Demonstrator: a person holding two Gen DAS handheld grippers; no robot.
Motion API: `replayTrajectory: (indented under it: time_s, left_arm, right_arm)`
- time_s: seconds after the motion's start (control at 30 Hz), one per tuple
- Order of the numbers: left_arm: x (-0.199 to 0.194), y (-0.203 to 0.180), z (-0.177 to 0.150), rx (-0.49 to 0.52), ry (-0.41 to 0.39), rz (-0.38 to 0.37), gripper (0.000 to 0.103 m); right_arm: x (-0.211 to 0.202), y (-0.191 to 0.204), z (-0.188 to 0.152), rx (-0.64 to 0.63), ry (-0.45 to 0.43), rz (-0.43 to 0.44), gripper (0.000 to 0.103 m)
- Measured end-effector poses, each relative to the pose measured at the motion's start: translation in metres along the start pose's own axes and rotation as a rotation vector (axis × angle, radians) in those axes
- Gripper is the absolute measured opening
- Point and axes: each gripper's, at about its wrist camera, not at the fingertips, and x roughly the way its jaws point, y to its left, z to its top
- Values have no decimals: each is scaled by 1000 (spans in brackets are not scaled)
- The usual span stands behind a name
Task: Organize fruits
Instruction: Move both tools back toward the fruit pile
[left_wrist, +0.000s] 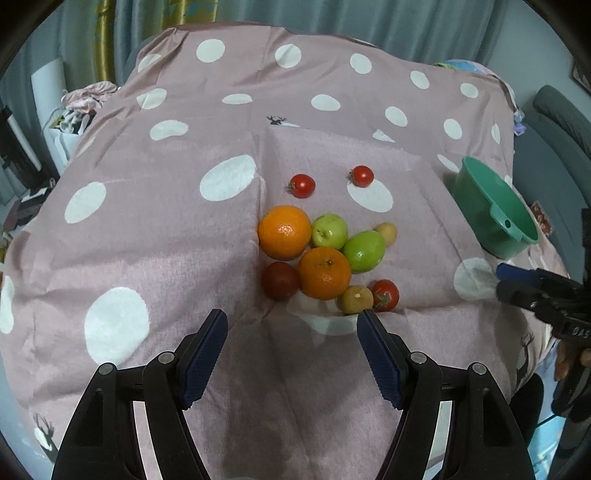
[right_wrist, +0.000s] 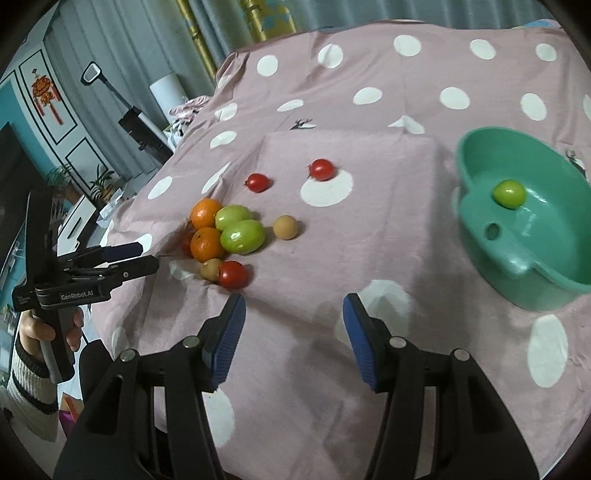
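Fruits lie clustered on a pink cloth with white dots (left_wrist: 147, 221) that covers the bench: two round oranges (left_wrist: 284, 232), two green apples (left_wrist: 364, 251), a dark red plum (left_wrist: 280, 280), two small tan fruits (left_wrist: 356, 299) and a red tomato (left_wrist: 386, 294) touching one another. Two more small red tomatoes (left_wrist: 302, 185) sit apart, farther back. One small green fruit (right_wrist: 509, 193) rests inside the green plastic basin (right_wrist: 554, 236), at the right of the cloth. The left claw (left_wrist: 291, 319) tilts down just before the cluster, jaws apart and holding nothing. The right claw (right_wrist: 293, 304) also angles down over bare cloth between cluster and basin, jaws apart and empty. A hand in a striped sleeve (right_wrist: 48, 328) grips the left claw's handle.
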Motion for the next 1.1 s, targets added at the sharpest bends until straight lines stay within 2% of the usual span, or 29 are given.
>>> replayTrajectory:
  time_s: [0.27,0.4,0.6,0.8,0.93,1.1]
  left_arm:
    - [7,5,3,-6,8,-34,73]
    - [10,6,6,-12,10,-69,73]
    - [12,-1,8,-3,21,-118,73]
    - [23,-17,11,33,60,-134,73]
    - [28,-31,17,70,85,-150,73]
    - [44,-38,21,96,150,-125,59]
  right_arm:
    - [18,8,7,-19,37,20,55]
    - [23,12,10,-20,46,63,55]
    - [36,15,20,-31,56,41,55]
    - [55,16,37,-57,70,39,55]
    - [70,15,48,-70,89,29,49]
    - [89,9,58,-82,119,3,43]
